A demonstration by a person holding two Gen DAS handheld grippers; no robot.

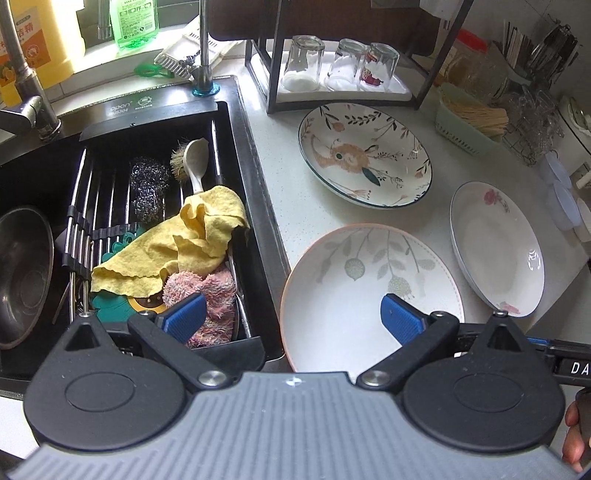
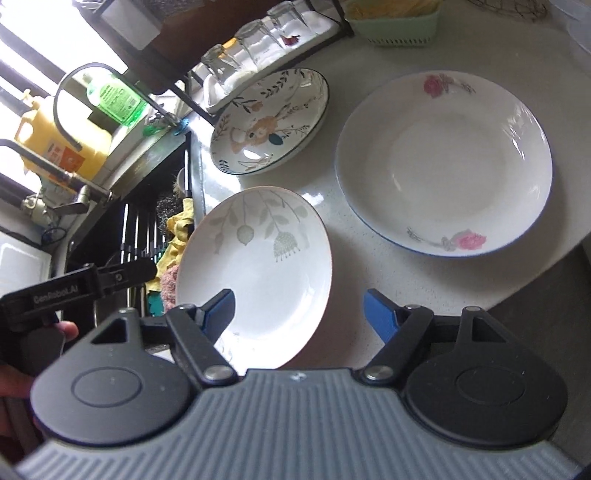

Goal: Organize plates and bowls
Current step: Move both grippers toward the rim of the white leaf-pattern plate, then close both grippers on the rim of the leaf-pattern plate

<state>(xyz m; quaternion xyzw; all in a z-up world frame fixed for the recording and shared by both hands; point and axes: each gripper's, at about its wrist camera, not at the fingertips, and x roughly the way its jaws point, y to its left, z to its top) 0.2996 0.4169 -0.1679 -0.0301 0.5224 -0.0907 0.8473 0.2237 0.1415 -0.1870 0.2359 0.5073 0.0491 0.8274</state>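
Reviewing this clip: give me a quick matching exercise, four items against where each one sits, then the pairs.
1. leaf-pattern plate
2. rose plate
3. yellow cloth
4. upturned glasses

A. on the dark rack's white tray
B. in the sink
C. counter's right edge
D. nearest the left gripper, beside the sink

Pairs: 1-D, 2-C, 3-B, 4-A

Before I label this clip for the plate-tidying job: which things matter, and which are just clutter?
For the job: grey-leaf white plate; rose-print white plate; animal-print plate with dark rim.

Just lying about: yellow cloth; pink fluffy cloth; steel scourer; upturned glasses; green soap bottle.
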